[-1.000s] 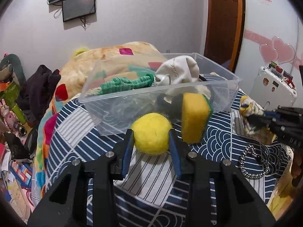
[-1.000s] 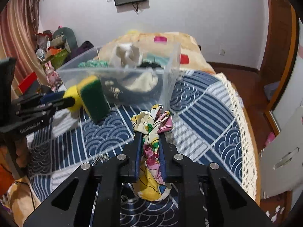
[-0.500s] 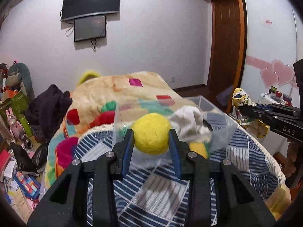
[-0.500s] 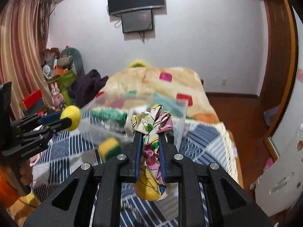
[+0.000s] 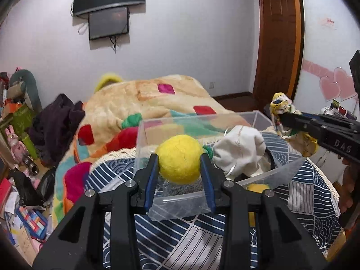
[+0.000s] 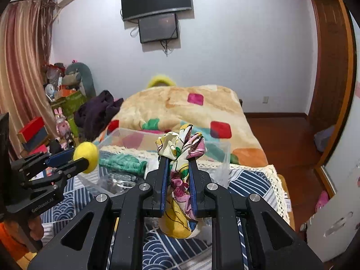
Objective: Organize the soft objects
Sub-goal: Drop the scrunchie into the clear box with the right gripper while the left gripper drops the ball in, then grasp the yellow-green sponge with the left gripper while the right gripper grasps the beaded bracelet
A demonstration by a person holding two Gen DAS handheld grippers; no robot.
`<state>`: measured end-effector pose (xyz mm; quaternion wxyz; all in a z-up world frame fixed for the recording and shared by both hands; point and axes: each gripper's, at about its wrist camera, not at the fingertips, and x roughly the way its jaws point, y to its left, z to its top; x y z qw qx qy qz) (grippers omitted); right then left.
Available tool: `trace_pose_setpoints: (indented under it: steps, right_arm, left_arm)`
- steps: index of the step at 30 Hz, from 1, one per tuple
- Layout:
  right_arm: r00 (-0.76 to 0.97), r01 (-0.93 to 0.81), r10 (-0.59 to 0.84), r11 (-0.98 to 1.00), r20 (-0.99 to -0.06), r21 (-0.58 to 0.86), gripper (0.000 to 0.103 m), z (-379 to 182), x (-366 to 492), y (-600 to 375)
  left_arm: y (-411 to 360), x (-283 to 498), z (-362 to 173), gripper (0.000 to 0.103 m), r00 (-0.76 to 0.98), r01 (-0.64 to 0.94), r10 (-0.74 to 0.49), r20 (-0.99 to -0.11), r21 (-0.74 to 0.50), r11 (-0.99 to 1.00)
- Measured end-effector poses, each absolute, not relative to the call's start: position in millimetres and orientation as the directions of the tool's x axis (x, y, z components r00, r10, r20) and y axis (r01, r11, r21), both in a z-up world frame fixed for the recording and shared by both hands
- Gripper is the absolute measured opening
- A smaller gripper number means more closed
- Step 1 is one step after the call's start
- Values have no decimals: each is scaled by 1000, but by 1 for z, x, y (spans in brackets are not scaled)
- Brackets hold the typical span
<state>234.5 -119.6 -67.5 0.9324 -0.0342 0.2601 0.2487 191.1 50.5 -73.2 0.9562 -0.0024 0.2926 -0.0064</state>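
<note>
My left gripper (image 5: 180, 164) is shut on a yellow felt ball (image 5: 178, 158) and holds it just above the near edge of a clear plastic bin (image 5: 180, 204). The ball also shows in the right wrist view (image 6: 86, 156). My right gripper (image 6: 178, 166) is shut on a floral scrunchie (image 6: 181, 150) and holds it over the bin's right side (image 6: 222, 157). The scrunchie shows in the left wrist view (image 5: 280, 105). In the bin lie a white cloth (image 5: 240, 148) and a green knit piece (image 6: 122, 160). A yellow sponge (image 5: 256, 187) sits behind the bin's front wall.
The bin stands on a blue patterned cover (image 5: 180, 243) on a bed, with a colourful patchwork blanket (image 5: 146, 103) behind it. Dark clothes (image 5: 56, 121) and cluttered toys (image 5: 15, 135) lie at the left. A wooden door (image 5: 279, 36) is at the right.
Both grippers have risen from near the bed cover to above the bin's rim, still holding the ball and the scrunchie. The bin now appears lower in both views.
</note>
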Motion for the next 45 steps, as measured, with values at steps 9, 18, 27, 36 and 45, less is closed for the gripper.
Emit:
trace_pose_setpoints:
  steps: [9,18,27,36,45]
  right_arm:
    - [698,-461,393,886,-599,44,15,-93,257,-110]
    - [683,-468,338,883,-647,-33,19,-104,257,-111]
    - [702,-474,336,878,-628,-59,50,-95,249,-116]
    - [721,-480,364,876,-590,-45,68,-88,229,-121]
    - [733,-499,393,865,-555,-46,95,-88,190,-131]
  left_arm:
    - [54,220,-91,37,785,28,-58,-616,-59,998]
    - [46,219,-95,37,782,51,-37,-622,4,999]
    - [52,205,-91,42,788,62,-57,-613,-14,998]
    - [56,170,-81,54,817,57,-61,-573,-25,998]
    - [45,140,-83,71,813,105,-101,-573,-26,994]
